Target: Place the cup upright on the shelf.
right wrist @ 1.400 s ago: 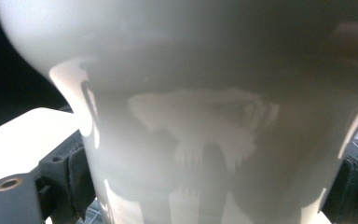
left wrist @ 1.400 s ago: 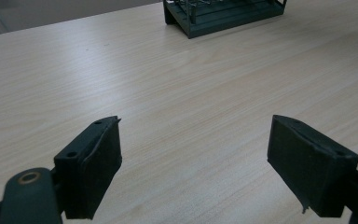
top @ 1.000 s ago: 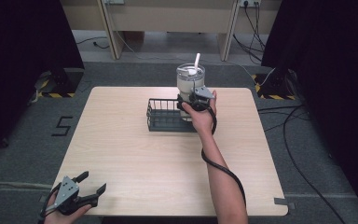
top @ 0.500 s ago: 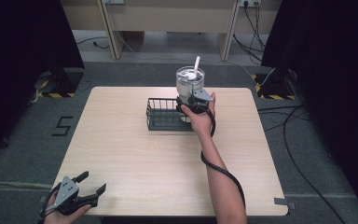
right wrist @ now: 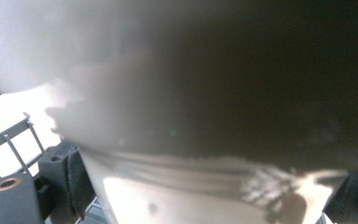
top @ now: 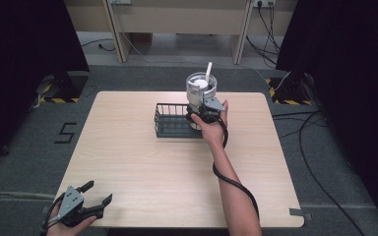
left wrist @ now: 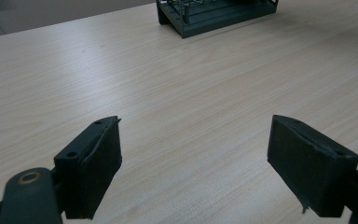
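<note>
My right gripper point(top: 203, 112) is clamped on the lower body of a clear jar point(top: 201, 87) w/ a white lid-like insert and a white stick poking up out of the top. The jar sits at the right end of the dark wire basket point(top: 173, 120), far-centre of the surface point(top: 128, 162); can't tell if its base rests inside the basket or hangs just over the rim. In the right gripper view the jar wall is right up against the lens, blurred, w/ one jaw pad pressed to its left side and basket wires beside it.

Looks like I'm moving the jar in or out of that basket. To do it well: keep the jar upright so the stick and contents don't tip, move straight vertical til the base clears the wire rim, no sideways drag. Grip is low on the body, so the top could sway; go slow, steady squeeze.

Left gripper point(top: 83, 204) is idle at the near-left corner, jaws spread wide, nothing between them, well apart from the basket.

In the way: the basket's wire walls only, esp. the right end rail next to my jaws. My cable point(top: 236, 184) trails along the forearm, clear of the jar. Rest of the surface is bare.
</note>
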Action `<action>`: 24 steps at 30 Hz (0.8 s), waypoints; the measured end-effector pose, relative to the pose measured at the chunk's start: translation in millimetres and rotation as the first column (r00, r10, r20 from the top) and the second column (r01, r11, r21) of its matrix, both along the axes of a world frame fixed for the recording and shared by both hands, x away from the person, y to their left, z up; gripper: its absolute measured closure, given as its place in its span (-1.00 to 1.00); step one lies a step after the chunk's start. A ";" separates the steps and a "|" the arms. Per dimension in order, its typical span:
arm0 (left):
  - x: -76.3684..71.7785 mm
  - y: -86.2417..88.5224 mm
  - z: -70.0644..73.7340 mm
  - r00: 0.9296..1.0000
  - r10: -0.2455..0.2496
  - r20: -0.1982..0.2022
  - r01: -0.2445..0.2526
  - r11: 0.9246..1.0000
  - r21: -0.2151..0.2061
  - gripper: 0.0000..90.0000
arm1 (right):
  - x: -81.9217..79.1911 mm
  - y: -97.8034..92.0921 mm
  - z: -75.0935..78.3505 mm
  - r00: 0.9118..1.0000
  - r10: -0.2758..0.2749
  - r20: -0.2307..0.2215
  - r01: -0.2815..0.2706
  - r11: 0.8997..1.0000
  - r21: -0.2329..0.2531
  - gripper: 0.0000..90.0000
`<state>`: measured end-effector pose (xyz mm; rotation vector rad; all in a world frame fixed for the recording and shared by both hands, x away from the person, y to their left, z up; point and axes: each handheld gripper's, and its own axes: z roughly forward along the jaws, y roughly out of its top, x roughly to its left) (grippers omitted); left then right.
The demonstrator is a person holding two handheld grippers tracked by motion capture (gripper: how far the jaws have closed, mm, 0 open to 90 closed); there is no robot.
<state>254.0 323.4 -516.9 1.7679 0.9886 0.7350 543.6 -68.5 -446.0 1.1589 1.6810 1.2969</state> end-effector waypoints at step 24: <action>-0.3 -0.7 0.6 1.000 -0.001 0.006 0.001 1.000 0.006 -0.63 | -20.0 -13.0 -2.3 0.999 0.026 -0.028 -0.026 1.000 -0.006 -0.88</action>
